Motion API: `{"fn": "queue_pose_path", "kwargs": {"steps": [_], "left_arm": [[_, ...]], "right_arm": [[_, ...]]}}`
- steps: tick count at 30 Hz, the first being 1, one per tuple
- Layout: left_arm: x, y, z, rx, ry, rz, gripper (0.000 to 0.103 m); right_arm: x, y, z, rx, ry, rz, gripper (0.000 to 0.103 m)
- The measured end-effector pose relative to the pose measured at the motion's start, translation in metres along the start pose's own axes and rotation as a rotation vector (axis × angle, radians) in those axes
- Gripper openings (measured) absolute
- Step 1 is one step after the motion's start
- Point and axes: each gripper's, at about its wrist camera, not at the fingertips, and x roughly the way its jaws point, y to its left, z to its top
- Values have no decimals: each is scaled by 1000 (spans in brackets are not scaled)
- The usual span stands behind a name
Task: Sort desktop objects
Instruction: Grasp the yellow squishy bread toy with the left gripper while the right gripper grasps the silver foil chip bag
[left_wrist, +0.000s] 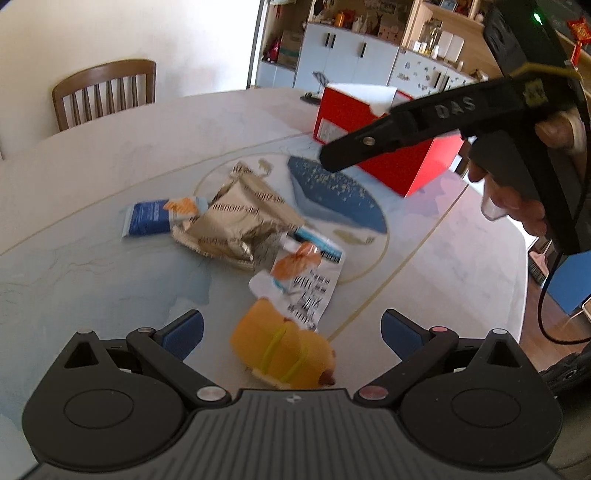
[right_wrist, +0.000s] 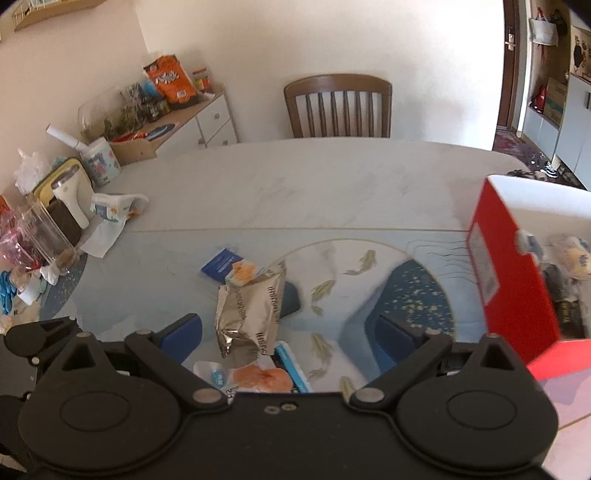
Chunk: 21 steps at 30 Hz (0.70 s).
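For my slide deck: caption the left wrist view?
Open left gripper above yellow plush; wrappers and red box beyond.

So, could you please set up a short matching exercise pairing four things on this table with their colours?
Things:
1. plush toy
2. crumpled snack bag
3. open box
4. flat packet

Colours:
A. red
B. blue
C. yellow
D. silver-gold foil

Pairs: 1-C, 2-D, 3-A, 4-B

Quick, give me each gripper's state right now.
Left gripper: open, holding nothing; the yellow toy lies between its fingers.
Right gripper: open, holding nothing; it is above the silver wrapper.
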Motion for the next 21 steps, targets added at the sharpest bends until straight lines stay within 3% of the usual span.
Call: {"fn": "queue_pose_path", "kwargs": {"steps": [21], "left_arm": [[23, 3, -26, 106, -34, -25, 103]], "right_arm": [[90, 33, 4, -29, 129, -20, 98]]}}
